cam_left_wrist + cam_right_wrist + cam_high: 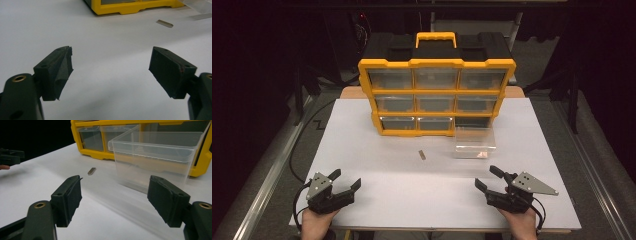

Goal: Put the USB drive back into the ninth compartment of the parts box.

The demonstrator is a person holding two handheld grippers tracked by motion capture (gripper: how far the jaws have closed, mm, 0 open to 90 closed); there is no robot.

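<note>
A small flat metal bar (422, 155), dull bronze-grey and short, lies bare on the white table (377, 150) near its centre. At three o'clock from it stands a clear plastic drawer (475, 142), pulled out of the yellow parts organizer (437, 95) at twelve o'clock. The left gripper (346, 181) at seven o'clock and the right gripper (486, 178) at five o'clock both rest spread wide, holding nothing.

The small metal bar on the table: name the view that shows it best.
Right gripper view: the small metal bar lies sharp and unobstructed beside the clear drawer. The left gripper view shows it blurred near the edge; the high view shows a tiny sliver.
</note>
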